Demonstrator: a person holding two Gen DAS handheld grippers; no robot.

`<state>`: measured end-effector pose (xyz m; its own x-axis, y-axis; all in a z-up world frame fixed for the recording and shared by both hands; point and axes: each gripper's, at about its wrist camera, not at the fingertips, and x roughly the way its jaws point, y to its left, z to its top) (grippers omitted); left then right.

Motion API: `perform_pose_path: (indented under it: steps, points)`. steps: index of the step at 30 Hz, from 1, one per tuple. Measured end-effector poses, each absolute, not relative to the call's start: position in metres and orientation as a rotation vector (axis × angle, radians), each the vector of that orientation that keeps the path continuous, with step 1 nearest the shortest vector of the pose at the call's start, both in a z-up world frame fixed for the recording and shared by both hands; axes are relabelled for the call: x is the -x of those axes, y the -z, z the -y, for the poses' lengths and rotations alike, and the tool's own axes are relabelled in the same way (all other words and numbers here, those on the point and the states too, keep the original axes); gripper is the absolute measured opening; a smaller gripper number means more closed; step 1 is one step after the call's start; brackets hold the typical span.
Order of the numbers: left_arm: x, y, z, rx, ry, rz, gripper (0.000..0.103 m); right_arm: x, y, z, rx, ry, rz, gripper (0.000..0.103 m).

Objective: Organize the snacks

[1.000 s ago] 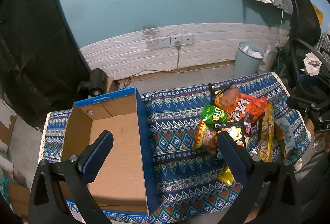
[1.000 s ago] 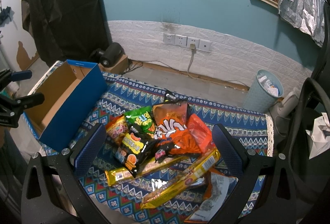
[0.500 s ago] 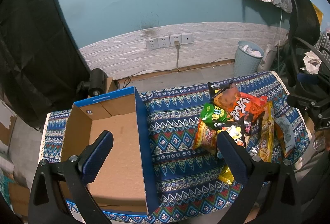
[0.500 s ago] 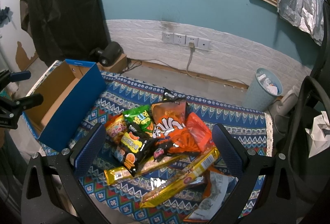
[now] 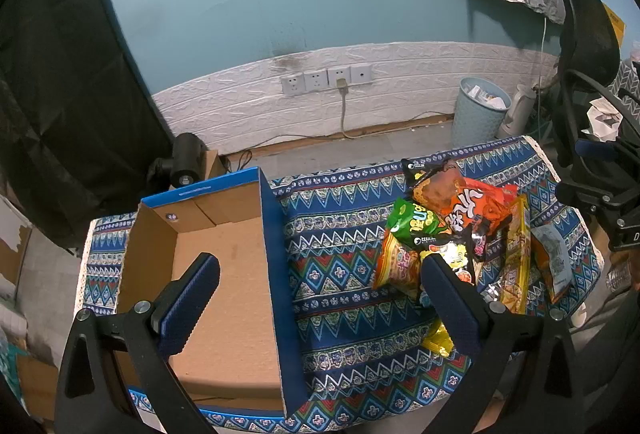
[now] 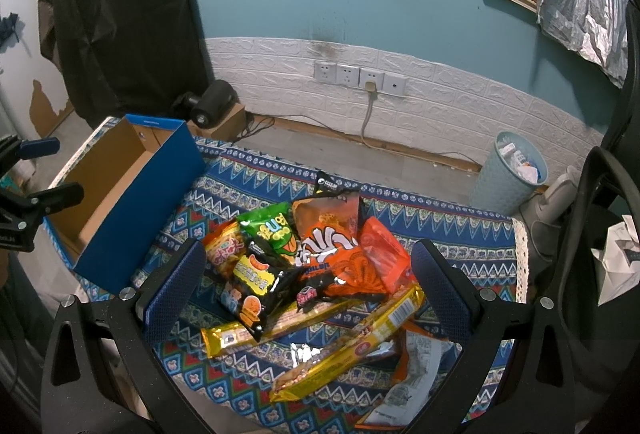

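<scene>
A pile of snack packets lies on the patterned blue cloth [image 6: 448, 234]: a big orange bag [image 6: 334, 246], a green bag [image 6: 272, 230], a black-and-yellow bag [image 6: 256, 282] and two long gold bars [image 6: 352, 344]. An empty blue cardboard box [image 5: 224, 274] stands to the left of the pile [image 5: 452, 234]. My left gripper [image 5: 316, 298] hovers open over the box's right wall. Above the near side of the pile my right gripper [image 6: 306, 286] hangs open, holding nothing. The left gripper [image 6: 36, 170] also shows at the far left of the right wrist view.
A pale blue waste bin [image 6: 510, 174] stands on the floor behind the table's right end. A black office chair [image 5: 584, 46] is at the right. Wall sockets with a plugged cable [image 5: 340, 84] sit on the white brick strip. A black lamp head [image 6: 212, 104] rests behind the box.
The right gripper has drifted slightly forward and down toward the snack pile. The left gripper has hardly moved.
</scene>
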<state>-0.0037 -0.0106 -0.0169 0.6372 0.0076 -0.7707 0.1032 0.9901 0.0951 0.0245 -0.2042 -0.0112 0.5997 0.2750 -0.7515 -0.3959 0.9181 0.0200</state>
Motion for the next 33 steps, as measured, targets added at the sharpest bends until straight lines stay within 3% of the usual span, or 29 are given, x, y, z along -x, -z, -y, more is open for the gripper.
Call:
perform_pose_path:
  steps: [16,33]
  points:
    - [0.001,0.024,0.021,-0.155,0.066,-0.897,0.102,-0.025,0.013,0.209,0.155,-0.383,-0.846,0.1]
    - [-0.022,0.07,0.075,-0.173,0.149,-1.029,0.102,-0.035,0.052,0.271,0.103,-0.239,-0.957,0.1]
